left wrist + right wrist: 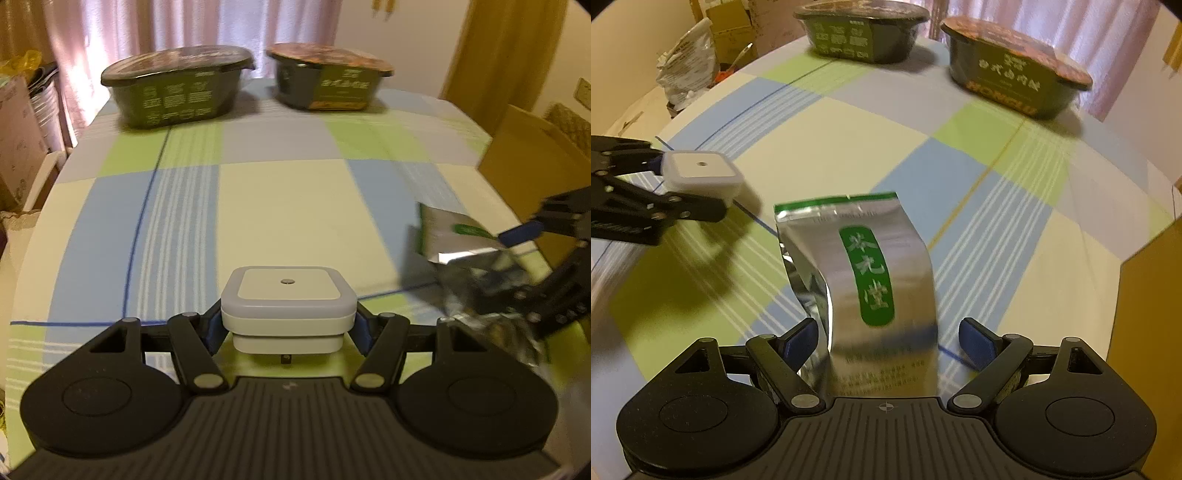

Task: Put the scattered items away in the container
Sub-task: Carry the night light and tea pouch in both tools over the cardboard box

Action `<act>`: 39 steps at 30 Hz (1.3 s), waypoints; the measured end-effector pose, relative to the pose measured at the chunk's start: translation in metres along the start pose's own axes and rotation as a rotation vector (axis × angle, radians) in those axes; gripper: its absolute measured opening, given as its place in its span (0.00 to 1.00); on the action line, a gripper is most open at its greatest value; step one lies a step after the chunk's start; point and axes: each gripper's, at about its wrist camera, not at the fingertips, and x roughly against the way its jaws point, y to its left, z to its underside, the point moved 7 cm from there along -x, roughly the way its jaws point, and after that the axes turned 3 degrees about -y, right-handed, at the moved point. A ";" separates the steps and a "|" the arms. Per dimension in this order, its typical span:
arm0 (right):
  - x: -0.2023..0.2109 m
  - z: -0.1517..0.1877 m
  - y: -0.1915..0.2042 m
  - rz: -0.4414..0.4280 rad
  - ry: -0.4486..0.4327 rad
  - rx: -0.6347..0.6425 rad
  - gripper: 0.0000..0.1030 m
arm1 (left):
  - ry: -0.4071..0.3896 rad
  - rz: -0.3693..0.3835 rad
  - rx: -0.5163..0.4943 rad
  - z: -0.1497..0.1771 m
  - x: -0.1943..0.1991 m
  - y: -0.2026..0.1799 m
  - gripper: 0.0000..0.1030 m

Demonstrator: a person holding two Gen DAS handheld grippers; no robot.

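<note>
My left gripper (288,328) is shut on a white square night light (288,295), held level just above the checked tablecloth (280,199). The right wrist view shows the same night light (701,171) and left gripper (690,184) at the left. A silver foil pouch (871,273) with a green label stands curled between the blue pads (975,343) of my right gripper (888,341). Its jaws are wide, and a strip of cloth shows between the right pad and the pouch. In the left wrist view the pouch (454,236) and right gripper (528,277) are blurred at the right.
Two dark instant-meal bowls (177,88) (328,77) stand at the table's far edge. A brown cardboard box (524,177) (1145,314) rises at the right side of the table. Bags and cartons (690,62) sit beyond the left edge. Curtains hang behind.
</note>
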 end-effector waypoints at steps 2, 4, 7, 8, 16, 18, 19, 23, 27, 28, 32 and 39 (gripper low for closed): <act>0.000 0.004 -0.002 -0.012 0.005 -0.014 0.86 | -0.003 0.014 -0.010 0.002 0.009 -0.007 0.58; 0.000 0.005 -0.003 -0.022 -0.001 -0.026 0.86 | -0.010 0.024 -0.013 0.003 0.017 -0.014 0.58; -0.001 0.005 -0.001 -0.042 -0.006 -0.029 0.86 | -0.029 0.031 -0.014 0.004 0.031 -0.024 0.58; -0.001 0.004 0.000 -0.057 -0.009 -0.032 0.86 | -0.034 0.033 -0.016 0.005 0.035 -0.028 0.58; -0.013 0.003 0.010 -0.074 0.010 -0.011 0.58 | -0.019 0.044 0.013 0.016 0.038 -0.033 0.58; -0.007 0.003 0.009 -0.060 0.003 -0.039 0.49 | -0.018 0.043 0.015 0.016 0.036 -0.032 0.58; -0.004 0.003 0.010 -0.054 0.000 -0.042 0.46 | -0.019 0.045 0.013 0.016 0.036 -0.032 0.58; 0.012 0.008 0.014 -0.014 -0.014 -0.024 0.44 | -0.033 0.044 -0.005 0.016 0.039 -0.036 0.58; 0.036 0.014 0.016 0.007 -0.034 -0.056 0.45 | -0.044 0.051 -0.009 0.023 0.051 -0.046 0.58; 0.042 0.016 0.017 0.008 -0.038 -0.064 0.44 | -0.045 0.053 -0.012 0.025 0.055 -0.050 0.58; 0.074 0.023 0.024 0.027 -0.067 -0.116 0.44 | -0.056 0.068 -0.027 0.035 0.074 -0.072 0.59; 0.138 0.056 0.039 0.067 -0.122 -0.247 0.44 | -0.084 0.084 -0.036 0.044 0.121 -0.110 0.59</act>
